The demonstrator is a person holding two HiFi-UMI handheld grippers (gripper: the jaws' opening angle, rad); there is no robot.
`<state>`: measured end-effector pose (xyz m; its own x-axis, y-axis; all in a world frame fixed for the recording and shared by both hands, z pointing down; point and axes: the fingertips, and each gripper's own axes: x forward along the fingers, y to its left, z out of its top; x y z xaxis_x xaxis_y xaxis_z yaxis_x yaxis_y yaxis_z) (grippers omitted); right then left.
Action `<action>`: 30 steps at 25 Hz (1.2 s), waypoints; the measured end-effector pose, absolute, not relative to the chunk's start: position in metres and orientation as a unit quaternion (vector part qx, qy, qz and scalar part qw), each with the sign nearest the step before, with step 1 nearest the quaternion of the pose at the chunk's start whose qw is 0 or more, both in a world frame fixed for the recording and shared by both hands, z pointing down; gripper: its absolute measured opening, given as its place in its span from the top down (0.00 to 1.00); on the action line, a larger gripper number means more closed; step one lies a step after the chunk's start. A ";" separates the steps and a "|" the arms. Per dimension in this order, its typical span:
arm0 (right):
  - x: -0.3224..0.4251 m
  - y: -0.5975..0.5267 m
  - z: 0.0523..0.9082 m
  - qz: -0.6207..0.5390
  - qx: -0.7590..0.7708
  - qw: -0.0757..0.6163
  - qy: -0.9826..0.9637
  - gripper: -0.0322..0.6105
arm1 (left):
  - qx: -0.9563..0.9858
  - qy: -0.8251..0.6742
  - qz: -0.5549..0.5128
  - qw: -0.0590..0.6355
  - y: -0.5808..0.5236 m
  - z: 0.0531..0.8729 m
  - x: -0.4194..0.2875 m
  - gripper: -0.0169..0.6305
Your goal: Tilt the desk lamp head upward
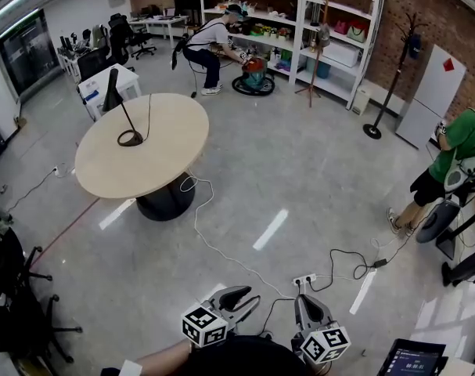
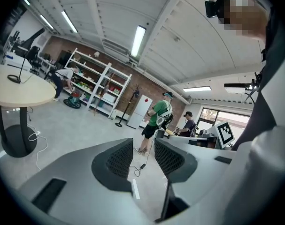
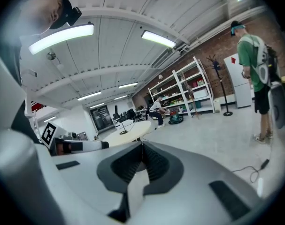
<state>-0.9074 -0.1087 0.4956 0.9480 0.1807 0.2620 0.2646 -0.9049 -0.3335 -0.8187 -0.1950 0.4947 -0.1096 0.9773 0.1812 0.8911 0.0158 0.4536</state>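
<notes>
Left gripper jaws apart, empty; right gripper closed, empty. Desk lamp head near-upright, pointing down.

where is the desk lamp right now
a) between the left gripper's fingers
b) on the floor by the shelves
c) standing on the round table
c: the head view shows the desk lamp standing with its ring-shaped base on the round table, far across the floor from the person holding the grippers.
</notes>
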 end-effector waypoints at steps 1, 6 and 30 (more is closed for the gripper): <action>-0.908 -0.105 0.494 -0.111 -0.969 0.187 -0.114 0.95 | 0.662 0.707 0.234 0.089 -0.192 0.493 -0.820 0.74; -0.914 -0.092 0.489 -0.101 -0.970 0.193 -0.108 0.95 | 0.666 0.708 0.226 0.072 -0.180 0.485 -0.831 0.74; -0.868 -0.007 0.530 -0.133 -0.958 0.239 -0.088 0.95 | 0.695 0.674 0.249 0.042 -0.113 0.522 -0.788 0.74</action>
<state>-0.8677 -0.0073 0.5301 0.9494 0.1043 0.2962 0.2313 -0.8702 -0.4350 -0.7884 -0.1128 0.5218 -0.0315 0.9567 0.2894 0.9153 -0.0888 0.3929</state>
